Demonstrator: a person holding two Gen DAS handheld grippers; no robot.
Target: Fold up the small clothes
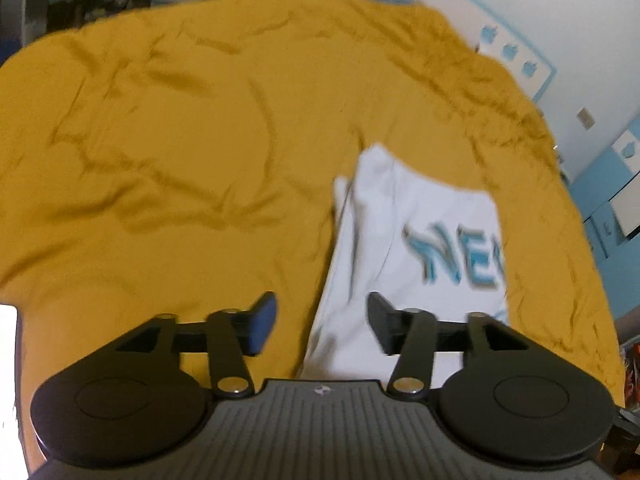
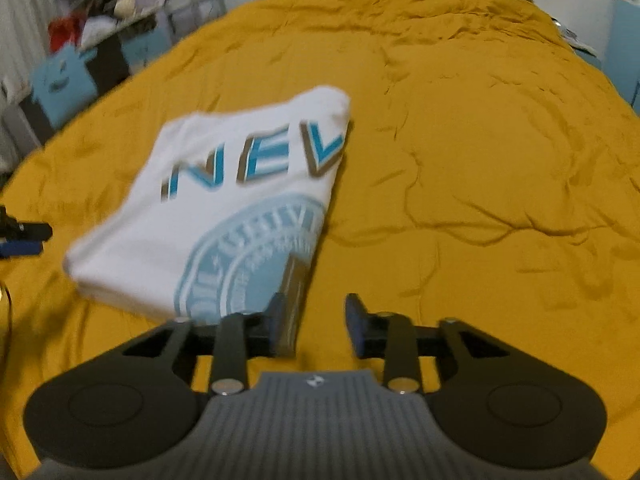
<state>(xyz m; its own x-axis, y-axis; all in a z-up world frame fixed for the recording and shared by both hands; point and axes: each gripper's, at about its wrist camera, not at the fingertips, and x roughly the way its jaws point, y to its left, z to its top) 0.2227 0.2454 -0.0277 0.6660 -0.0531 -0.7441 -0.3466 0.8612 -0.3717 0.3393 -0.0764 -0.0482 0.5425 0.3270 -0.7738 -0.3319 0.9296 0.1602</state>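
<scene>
Left wrist view first: the left gripper (image 1: 322,322) has its jaws spread apart with nothing between them, poised over the near left edge of a folded white T-shirt (image 1: 420,240). Its right finger sits above the white cloth, its left finger above the mustard bedspread (image 1: 160,140). From here the shirt runs off toward one o'clock, blue letters "NE" showing on its face, and a narrow layered fold edge along its left side.

From the right wrist view, the right gripper (image 2: 316,328) is likewise released, jaws parted and empty. Its left finger overlaps the shirt's near right corner, though I cannot tell whether it touches the fabric; its right finger is over bare bedspread (image 2: 480,160). The T-shirt (image 2: 224,208) lies flat on the bed toward eleven o'clock, a neat rectangle printed "NEV" above a pale blue round seal. At nine o'clock, the left gripper's tip (image 2: 24,236) peeks in at the frame's edge. Cluttered shelves (image 2: 100,20) stand beyond the bed, around ten o'clock.
</scene>
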